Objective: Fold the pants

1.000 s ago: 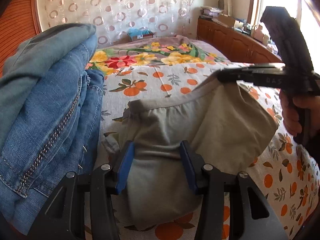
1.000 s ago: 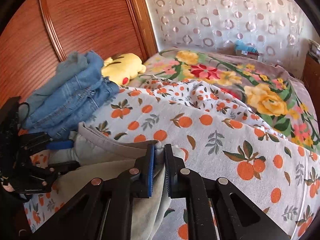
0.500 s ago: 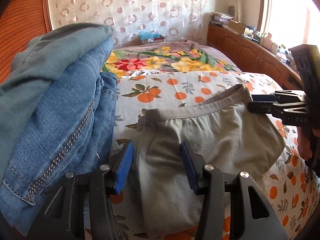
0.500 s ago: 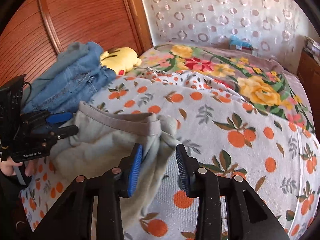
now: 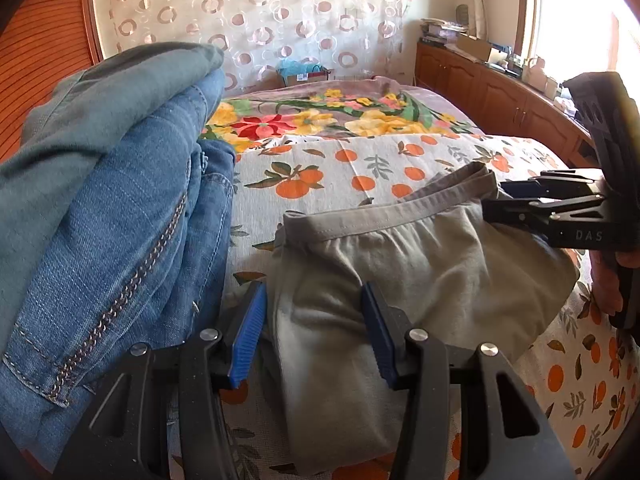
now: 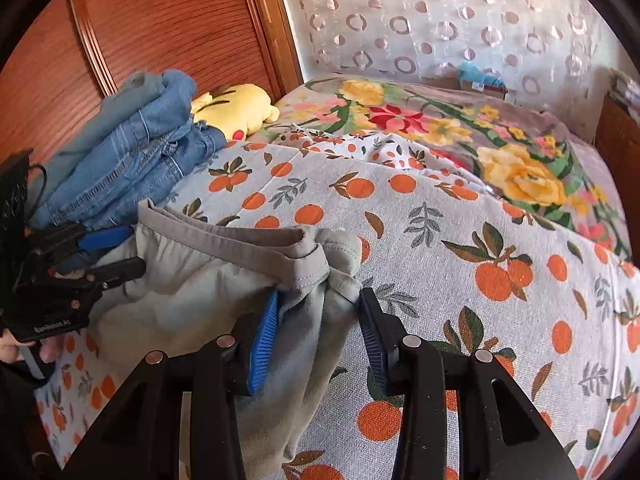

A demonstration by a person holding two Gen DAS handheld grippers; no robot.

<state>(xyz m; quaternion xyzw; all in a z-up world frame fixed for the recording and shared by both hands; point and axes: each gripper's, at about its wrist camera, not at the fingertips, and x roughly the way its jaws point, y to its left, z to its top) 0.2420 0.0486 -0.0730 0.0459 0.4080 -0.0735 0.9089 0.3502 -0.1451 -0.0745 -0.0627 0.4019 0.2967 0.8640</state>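
Grey pants folded on the bed, centre frame, left gripper wide open astride their near edge, right gripper likewise open, gripping nothing, jeans piled at left.

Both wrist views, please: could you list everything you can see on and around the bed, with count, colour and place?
Pants: one, grey-beige, folded on the orange-print sheet, waistband away from the cameras.
Jeans pile: one stack, blue denim, beside the pants against the headboard.
Plush toy: one, yellow, behind the jeans.
Orange-print sheet: one, pale with orange fruit, covering the near bed.
Floral blanket: one, multicoloured, on the far bed.
Headboard: one, reddish wood.
Curtain: one, white with circles, at the back.
Cabinets: wooden, under the window.
Left gripper: black, blue pads, open over the pants.
Right gripper: same, open at the waistband end.
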